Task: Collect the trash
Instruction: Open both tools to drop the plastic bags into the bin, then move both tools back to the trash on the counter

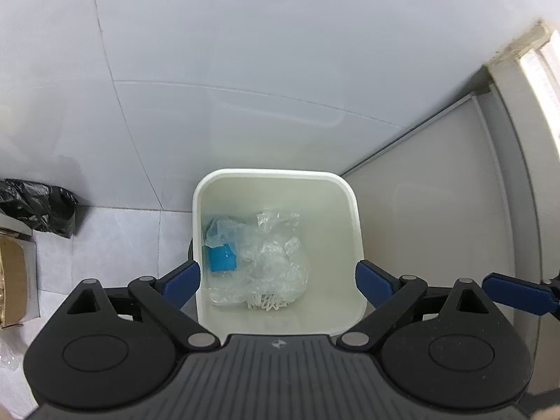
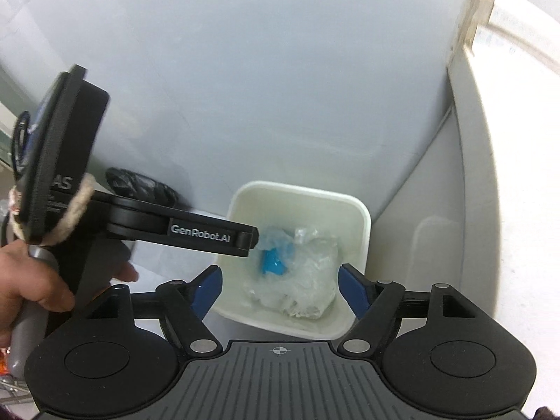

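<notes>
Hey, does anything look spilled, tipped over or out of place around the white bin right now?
Nothing stands out. The white square plastic bin stands upright by the wall, with the crumpled clear plastic wrap and a blue piece inside it. Both grippers, left and right, are open and empty above it.

Tiled floor (image 1: pixel 115 231), white bin (image 1: pixel 276 176), black bag (image 1: pixel 42 206), cardboard box (image 1: pixel 12 276)
</notes>
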